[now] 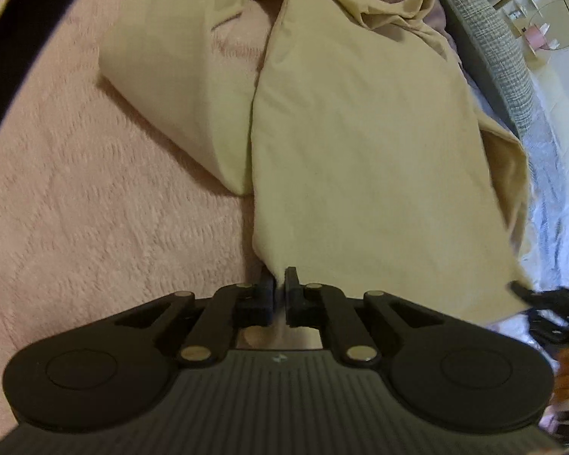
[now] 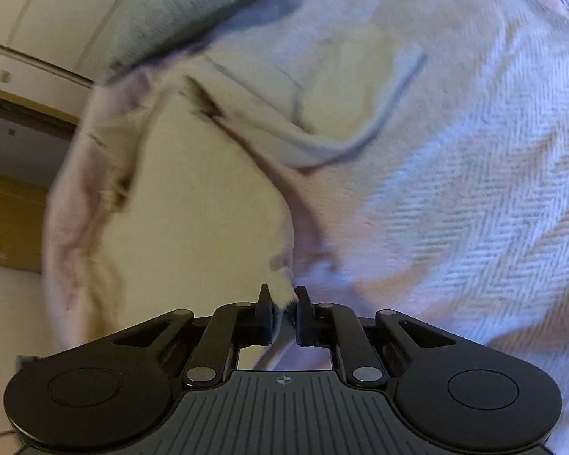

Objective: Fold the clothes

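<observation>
Beige trousers (image 1: 360,144) lie spread on the pink textured bedspread (image 1: 76,189) of the bed, one leg folded off to the left and the other running toward us; we see our left tool (image 1: 280,288) at the near end of that leg, its jaws drawn close together and pinching the cloth's lower corner; further right in that view, the right tool (image 1: 527,295) shows at the garment's opposite corner, blurred. From the right wrist view, the trousers (image 2: 193,208) fill the left half; the right tool (image 2: 284,303) has its jaws nearly together, nipping a hem edge; right of it stretches the bedspread (image 2: 474,189) with its herringbone weave.
</observation>
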Available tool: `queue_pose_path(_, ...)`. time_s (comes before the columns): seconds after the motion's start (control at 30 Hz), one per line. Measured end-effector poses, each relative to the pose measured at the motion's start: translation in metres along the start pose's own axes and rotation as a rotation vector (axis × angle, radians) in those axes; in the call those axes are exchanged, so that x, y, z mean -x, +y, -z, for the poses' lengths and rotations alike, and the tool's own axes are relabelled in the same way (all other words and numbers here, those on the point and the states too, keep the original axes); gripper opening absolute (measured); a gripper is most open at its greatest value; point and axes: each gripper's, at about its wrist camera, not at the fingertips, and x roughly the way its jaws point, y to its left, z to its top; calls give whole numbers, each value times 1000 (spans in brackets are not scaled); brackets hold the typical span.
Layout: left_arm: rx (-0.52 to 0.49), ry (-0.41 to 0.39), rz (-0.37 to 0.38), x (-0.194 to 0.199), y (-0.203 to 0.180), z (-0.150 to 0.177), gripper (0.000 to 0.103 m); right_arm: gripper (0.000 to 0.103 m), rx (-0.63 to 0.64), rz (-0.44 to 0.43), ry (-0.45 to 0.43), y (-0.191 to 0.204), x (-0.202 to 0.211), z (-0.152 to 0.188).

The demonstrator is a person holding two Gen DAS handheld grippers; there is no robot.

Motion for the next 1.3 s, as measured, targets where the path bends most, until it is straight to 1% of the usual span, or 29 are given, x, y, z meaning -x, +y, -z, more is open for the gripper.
queue_pose_path(0.07,35,1,3,3,2,-1,4,9,26,-51,14,15,16,-2)
queue_pose_path(0.17,100,-17,20,9,6,-3,4,8,53,-102,32,37,37,-5)
queue_pose_path(0.27,232,-11,70,8,24,-9,4,6,84,-183,31,59,55,-7)
queue_pose_path(0.3,261,-7,82,6,28,-10,4,5,98,-212,29,67,62,-8)
queue_pose_path(0.37,277,2,82,1,32,-9,4,5,125,-266,27,81,73,-8)
queue_pose_path(0.4,285,6,82,-2,35,-9,4,5,127,-276,31,82,74,-4)
queue_pose_path(0.47,275,25,72,-2,33,-4,4,5,89,-263,43,76,73,3)
queue_pose_path(0.5,272,37,69,2,33,-3,4,5,62,-256,48,70,74,7)
queue_pose_path(0.57,270,54,64,12,47,4,4,4,-16,-234,49,49,84,20)
queue_pose_path(0.6,257,65,53,16,49,10,4,4,-35,-201,47,37,89,30)
queue_pose_path(0.7,187,100,14,20,37,37,4,4,-28,-36,64,0,91,54)
queue_pose_path(0.73,175,97,3,24,34,46,4,4,-38,15,93,-15,84,60)
queue_pose_path(0.77,167,87,-8,28,32,53,4,4,-39,70,122,-29,77,65)
queue_pose_path(0.83,147,64,-32,39,29,61,6,5,-2,202,177,-50,60,71)
queue_pose_path(0.87,132,51,-49,45,28,61,6,8,36,281,200,-53,53,71)
queue_pose_path(0.9,111,35,-71,52,27,59,11,11,72,338,215,-53,47,69)
queue_pose_path(0.93,84,16,-98,58,26,56,19,14,96,342,207,-51,46,67)
queue_pose_path(1.0,22,-41,-160,73,25,49,27,28,106,324,166,-44,49,57)
queue_pose_path(1.03,4,-75,-176,83,30,44,29,31,105,318,148,-41,50,53)
queue_pose_path(1.07,7,-106,-180,86,35,35,33,37,101,311,130,-38,49,49)
queue_pose_path(1.1,22,-133,-182,85,37,28,40,42,95,305,114,-35,47,45)
queue_pose_path(1.13,42,-155,-183,77,35,16,46,43,86,302,105,-33,44,43)
queue_pose_path(1.17,61,-163,-180,67,35,5,48,43,77,299,104,-31,40,42)
queue_pose_path(1.2,75,-159,-181,57,40,-4,49,43,64,295,110,-29,34,42)
queue_pose_path(1.23,89,-154,-193,41,36,-16,48,44,50,288,117,-27,28,41)
queue_pose_path(1.3,112,-172,-181,22,32,-32,48,44,24,276,129,-18,15,41)
